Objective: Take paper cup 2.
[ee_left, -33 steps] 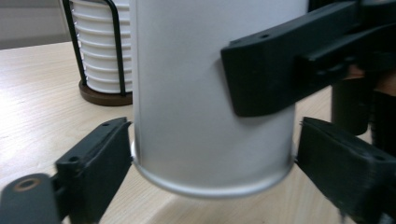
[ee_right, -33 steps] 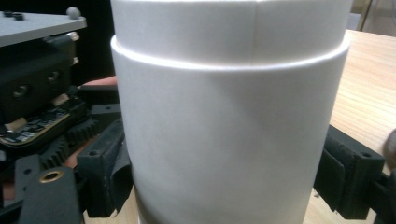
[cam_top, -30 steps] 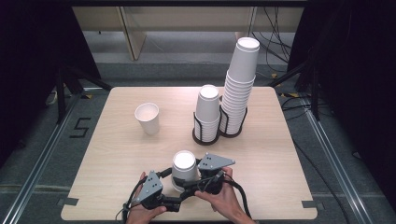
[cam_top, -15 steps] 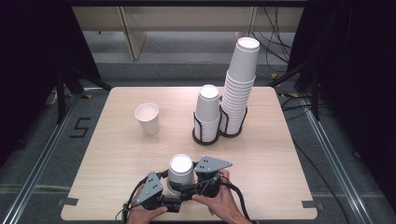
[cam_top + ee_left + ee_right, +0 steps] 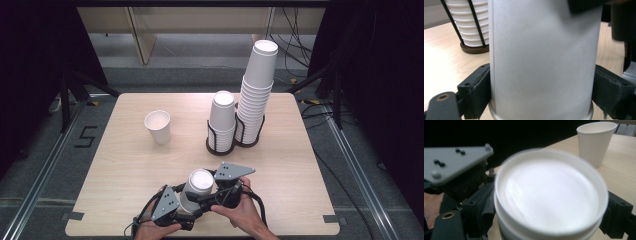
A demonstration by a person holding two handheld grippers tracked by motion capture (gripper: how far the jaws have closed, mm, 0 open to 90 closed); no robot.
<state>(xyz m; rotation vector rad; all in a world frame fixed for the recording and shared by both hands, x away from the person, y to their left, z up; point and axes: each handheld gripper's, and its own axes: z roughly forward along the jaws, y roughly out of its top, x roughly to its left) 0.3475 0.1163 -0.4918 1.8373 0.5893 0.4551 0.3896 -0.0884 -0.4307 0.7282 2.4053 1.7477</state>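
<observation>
Inverted paper cup [image 5: 196, 191] — base upward — sits at the table's [image 5: 310, 200] near edge, about six o'clock from the table's middle, between both grippers. The left gripper [image 5: 186, 209] stands at the cup's seven o'clock; in the left gripper view its two black jaws lie flat against the cup's [image 5: 541, 60] wall on either side near the rim, clamped on it, having just been closing. The right gripper [image 5: 207, 197] stands at the cup's four o'clock; in the right gripper view its jaws flank the cup [image 5: 551, 200] just below the upturned base, but whether the pads press on it cannot be told. Each gripper is held by a hand at the table's near edge.

Elsewhere: a single upright cup [image 5: 158, 126] at ten o'clock, well apart; two wire holders at one o'clock, touching side by side — a short stack [image 5: 222, 120] and a tall stack [image 5: 256, 92].
</observation>
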